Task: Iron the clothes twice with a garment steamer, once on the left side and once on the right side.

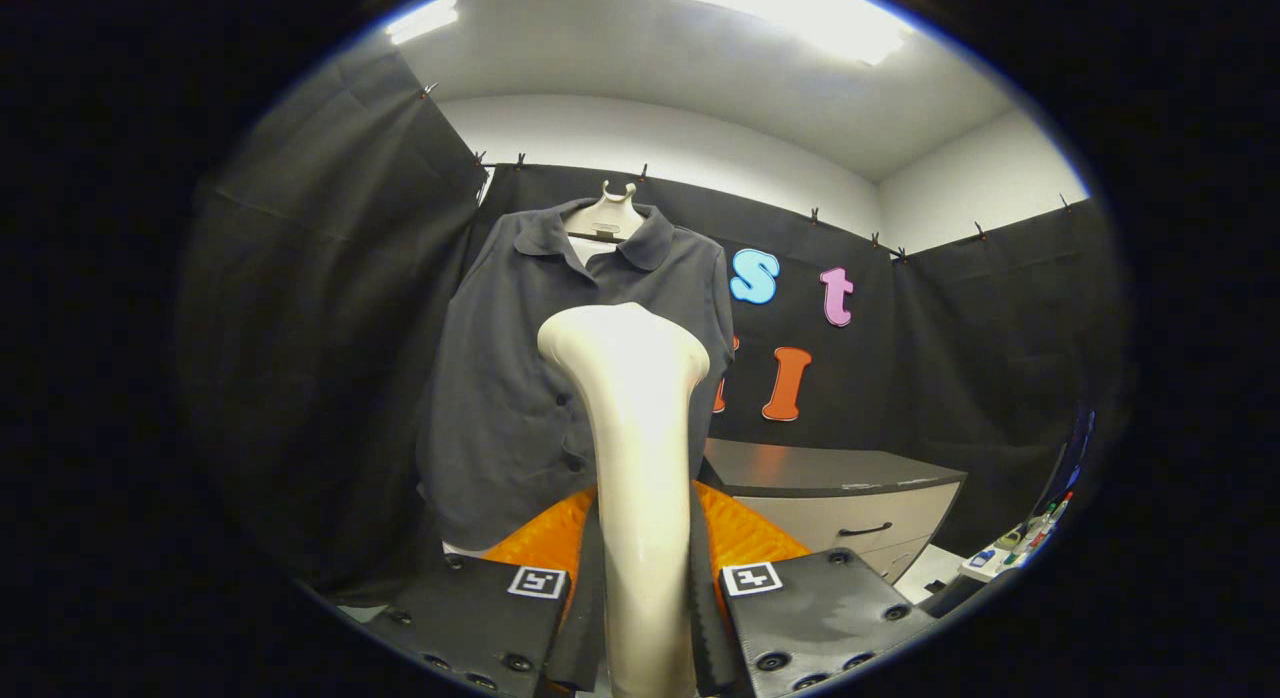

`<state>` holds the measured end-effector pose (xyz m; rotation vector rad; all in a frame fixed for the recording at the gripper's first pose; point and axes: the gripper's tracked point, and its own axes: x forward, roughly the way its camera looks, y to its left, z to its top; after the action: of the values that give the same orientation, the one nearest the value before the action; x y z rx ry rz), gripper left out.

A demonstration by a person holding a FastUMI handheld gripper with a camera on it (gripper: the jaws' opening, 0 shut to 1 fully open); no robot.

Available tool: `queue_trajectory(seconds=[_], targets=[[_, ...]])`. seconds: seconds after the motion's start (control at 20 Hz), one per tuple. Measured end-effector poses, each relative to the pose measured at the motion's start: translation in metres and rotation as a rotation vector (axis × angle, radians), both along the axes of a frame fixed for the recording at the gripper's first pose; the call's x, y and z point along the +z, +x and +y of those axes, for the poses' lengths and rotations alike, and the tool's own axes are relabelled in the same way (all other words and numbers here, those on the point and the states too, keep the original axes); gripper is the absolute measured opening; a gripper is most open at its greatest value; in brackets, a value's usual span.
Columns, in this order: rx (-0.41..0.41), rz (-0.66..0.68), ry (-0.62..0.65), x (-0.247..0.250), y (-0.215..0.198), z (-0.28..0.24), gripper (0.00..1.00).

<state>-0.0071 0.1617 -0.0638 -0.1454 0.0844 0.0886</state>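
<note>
A cream garment steamer (pixel 636 448) stands upright between my fingers, its handle pinched on both sides, its head rising in front of the shirt. My gripper (pixel 643 588) is shut on that handle. A dark grey short-sleeved shirt (pixel 510 378) with a collar and buttons hangs on a pale hanger (pixel 606 218) against the booth's black cloth wall, beyond the steamer. The steamer head sits over the shirt's middle to right part; how far it is from the fabric I cannot tell. The shirt's lower right is hidden behind the steamer.
A low cabinet (pixel 840 498) with a dark top and a drawer handle stands to the right of the shirt. Small bottles and pens (pixel 1030 538) lie on a surface at the far right. Black cloth walls close in the left and back.
</note>
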Motion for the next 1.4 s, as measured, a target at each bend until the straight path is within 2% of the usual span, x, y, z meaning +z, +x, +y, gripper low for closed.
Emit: queue_trajectory(seconds=[1.4], targets=[[0.005,0.003,-0.008,-0.0003,-0.0043,0.0008,0.43]])
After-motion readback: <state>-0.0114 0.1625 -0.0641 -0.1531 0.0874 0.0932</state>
